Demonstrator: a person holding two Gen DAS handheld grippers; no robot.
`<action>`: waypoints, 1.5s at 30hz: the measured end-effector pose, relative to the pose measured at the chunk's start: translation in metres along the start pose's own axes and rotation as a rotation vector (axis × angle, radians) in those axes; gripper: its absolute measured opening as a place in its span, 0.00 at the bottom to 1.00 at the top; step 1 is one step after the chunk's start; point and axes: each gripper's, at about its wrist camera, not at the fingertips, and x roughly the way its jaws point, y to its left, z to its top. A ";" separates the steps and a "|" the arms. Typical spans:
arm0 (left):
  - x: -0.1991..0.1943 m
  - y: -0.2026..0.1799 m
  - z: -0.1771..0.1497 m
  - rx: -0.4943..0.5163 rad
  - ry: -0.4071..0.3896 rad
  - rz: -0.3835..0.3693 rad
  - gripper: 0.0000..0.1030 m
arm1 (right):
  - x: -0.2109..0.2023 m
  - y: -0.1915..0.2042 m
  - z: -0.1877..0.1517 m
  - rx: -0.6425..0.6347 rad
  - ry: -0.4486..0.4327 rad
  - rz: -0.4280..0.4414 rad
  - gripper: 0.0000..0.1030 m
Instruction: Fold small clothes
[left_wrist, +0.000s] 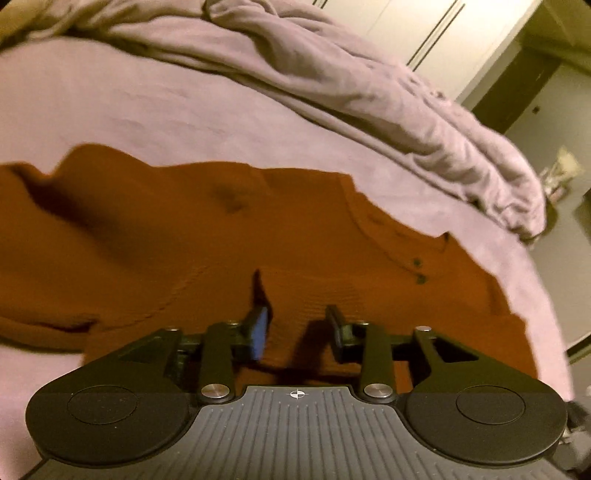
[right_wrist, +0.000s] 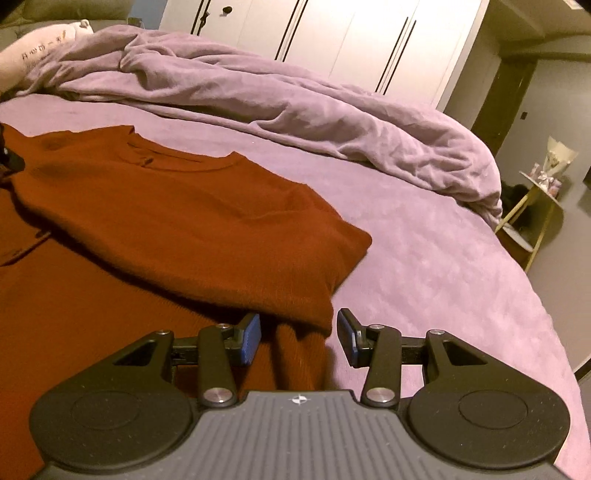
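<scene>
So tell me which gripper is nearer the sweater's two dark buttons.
Left. The left gripper hovers over the sweater just below the buttons; the right gripper sits at the folded sleeve's edge, farther off.

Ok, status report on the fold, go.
Left gripper open over rust sweater, nothing held. Right gripper open, sweater edge between fingers, not pinched. One side folded over. Bunched lilac blanket beyond, clear of work.

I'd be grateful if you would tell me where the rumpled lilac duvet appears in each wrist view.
Left wrist view: the duvet runs from top centre down to the right edge, beyond the rust sweater.
Right wrist view: the duvet stretches across the upper half.
Shared landmark: the white wardrobe.
</scene>
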 end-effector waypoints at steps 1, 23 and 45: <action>0.002 0.001 0.001 -0.008 0.003 -0.008 0.34 | 0.002 0.001 0.001 0.002 -0.001 -0.005 0.42; -0.003 -0.006 0.022 0.099 -0.103 0.112 0.07 | 0.009 0.018 0.003 -0.115 -0.061 -0.122 0.20; -0.027 -0.053 -0.003 0.241 -0.079 -0.014 0.49 | -0.028 0.009 0.045 0.132 -0.079 0.204 0.49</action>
